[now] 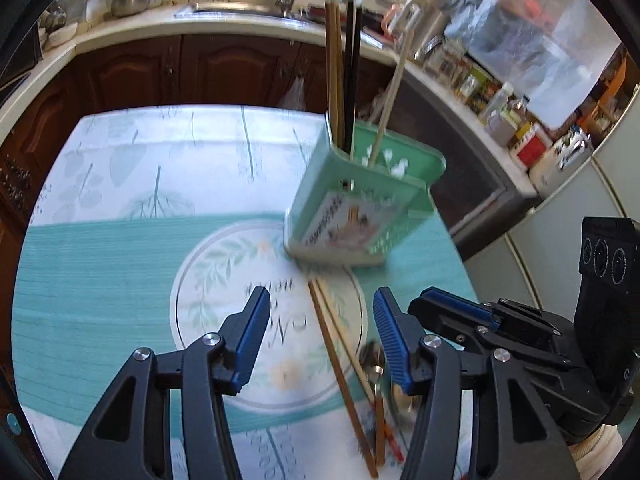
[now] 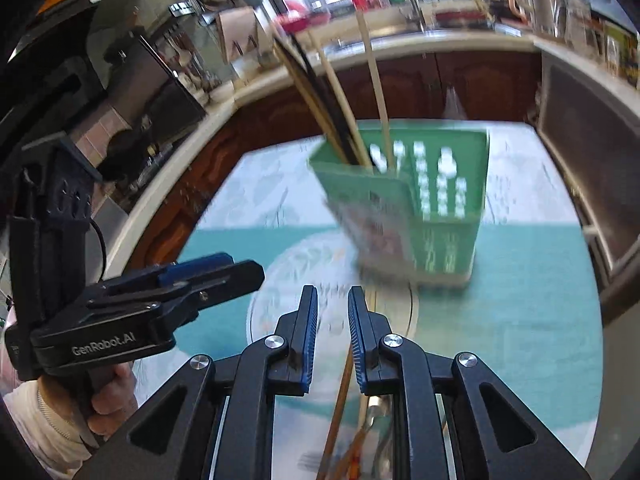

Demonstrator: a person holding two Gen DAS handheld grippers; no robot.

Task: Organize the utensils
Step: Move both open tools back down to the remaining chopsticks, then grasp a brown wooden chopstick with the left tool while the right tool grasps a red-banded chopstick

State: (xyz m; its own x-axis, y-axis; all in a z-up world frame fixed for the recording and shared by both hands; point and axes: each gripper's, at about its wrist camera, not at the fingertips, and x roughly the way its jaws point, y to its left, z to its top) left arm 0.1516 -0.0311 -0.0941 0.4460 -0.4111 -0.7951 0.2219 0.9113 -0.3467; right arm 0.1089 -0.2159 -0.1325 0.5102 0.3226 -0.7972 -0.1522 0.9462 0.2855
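Holder: green utensil holder [image 1: 360, 216] stands on the patterned tablecloth [image 1: 120, 248], toward its far right part, open mouth up so long things can be dropped in from above.
Sticks in holder: several chopsticks [image 1: 340, 72], brown, black and pale, stand on end in it, long axes near vertical, the pale one leaning right; tips down inside, tops fanning out over the rim.
Loose utensils: a brown chopstick [image 1: 340, 376] lies flat on the cloth just in front of the holder, long axis running from the holder's base toward the cameras; beside its near end lie a metal spoon [image 1: 374, 364] and some orange-handled pieces, too blurred to name.
Left gripper [image 1: 320, 344]: fingers wide apart, holding nothing, straddling the loose chopstick from above, probably lined up for a pick.
Right gripper [image 2: 333, 340]: fingers close together with a narrow gap, nothing between them; the chopstick passes below.
Remaining: the loose pieces are not yet in the holder.
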